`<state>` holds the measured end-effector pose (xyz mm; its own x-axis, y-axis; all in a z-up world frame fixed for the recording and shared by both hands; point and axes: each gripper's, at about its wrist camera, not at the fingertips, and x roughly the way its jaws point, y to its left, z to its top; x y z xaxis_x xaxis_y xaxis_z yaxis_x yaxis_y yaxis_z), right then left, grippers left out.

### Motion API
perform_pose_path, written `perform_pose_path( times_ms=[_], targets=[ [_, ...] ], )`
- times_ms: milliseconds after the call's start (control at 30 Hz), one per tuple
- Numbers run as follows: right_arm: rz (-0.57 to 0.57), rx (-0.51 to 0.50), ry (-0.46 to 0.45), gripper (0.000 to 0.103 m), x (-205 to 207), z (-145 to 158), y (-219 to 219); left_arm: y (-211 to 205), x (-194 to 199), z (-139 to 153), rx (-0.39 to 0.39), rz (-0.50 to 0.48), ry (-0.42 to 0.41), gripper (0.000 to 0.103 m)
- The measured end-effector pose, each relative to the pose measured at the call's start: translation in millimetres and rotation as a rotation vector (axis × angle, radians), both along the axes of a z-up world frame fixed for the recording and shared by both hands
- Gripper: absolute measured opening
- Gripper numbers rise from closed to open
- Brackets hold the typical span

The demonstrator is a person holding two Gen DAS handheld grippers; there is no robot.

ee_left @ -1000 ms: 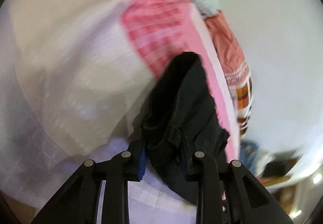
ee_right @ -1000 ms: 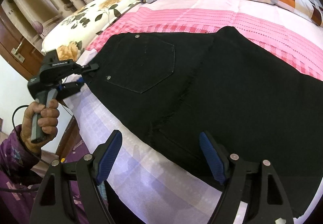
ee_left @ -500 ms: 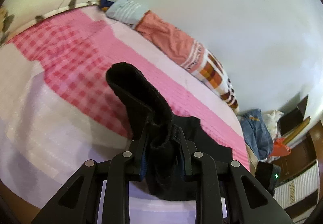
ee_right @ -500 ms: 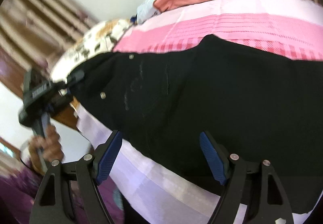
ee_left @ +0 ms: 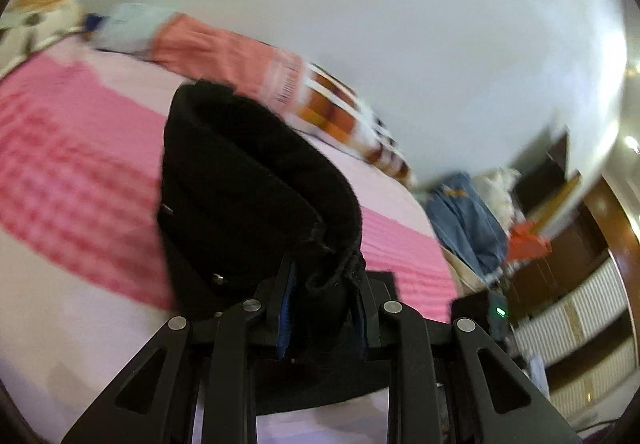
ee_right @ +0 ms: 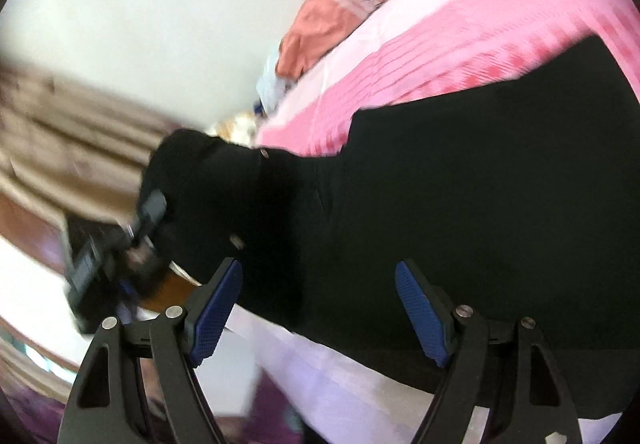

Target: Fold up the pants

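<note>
A bed (ee_left: 64, 308) fills most of both views, covered by a sheet that is pale lilac near its edges and pink-checked across the middle. A plain white wall (ee_left: 360, 4) stands behind it. Along the far side of the bed, against the wall, lies a rolled quilt (ee_left: 248, 60) in salmon, orange and white; a flowered pillow (ee_left: 36, 12) sits at the far left in the left wrist view. To the right of the bed's end there is a heap of blue cloth (ee_left: 468, 220), something orange, and dark wood furniture (ee_left: 580, 276). In the right wrist view, beige curtains (ee_right: 60, 140) hang at the left, much blurred.

The black pants (ee_right: 460, 204) lie spread across the bed, reaching from its near edge toward the pink middle. One corner at the waist end is lifted off the sheet: the left gripper (ee_left: 324, 308) has its fingers pressed together on that fabric, which stands up in a thick fold (ee_left: 248, 180) before the camera. In the right wrist view, the same lifted corner hangs bunched at the left, beyond the bed's side.

The right gripper (ee_right: 320, 308) hovers over the near edge of the pants with its blue pads (ee_right: 214, 316) spread wide, holding nothing. Bare sheet lies open on the far side of the pants, up to the quilt.
</note>
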<state>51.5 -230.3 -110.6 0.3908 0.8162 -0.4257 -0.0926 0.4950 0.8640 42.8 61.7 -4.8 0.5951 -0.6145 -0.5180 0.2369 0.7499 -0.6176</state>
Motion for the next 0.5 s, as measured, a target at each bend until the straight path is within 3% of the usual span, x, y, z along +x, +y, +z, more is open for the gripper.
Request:
perform_pose_path(
  times_ms=[100, 200, 333, 433, 500],
  targets=[
    [-0.123, 0.190, 0.085, 0.077, 0.0, -18.6, -43.8, -54.0, 8.8, -0.7, -0.011, -0.119, -0.010, 0.025],
    [-0.238, 0.300, 0.144, 0.078, -6.4, -35.2, -88.6, -120.5, 12.2, -9.2, 0.019, -0.277, -0.034, 0.025],
    [-0.283, 0.433, 0.204, 0.077, -11.6, -55.1, -119.3, -183.3, 17.8, -53.3, 0.041, -0.438, 0.086, 0.025],
    [-0.262, 0.413, 0.228, 0.081, -8.1, -59.0, -118.7, -186.9, 16.0, -74.6, -0.049, -0.486, 0.174, 0.025],
    [-0.253, 0.396, 0.223, 0.082, -3.4, -57.3, -117.6, -181.5, 13.7, -62.8, -0.032, -0.471, 0.129, 0.025]
  ],
)
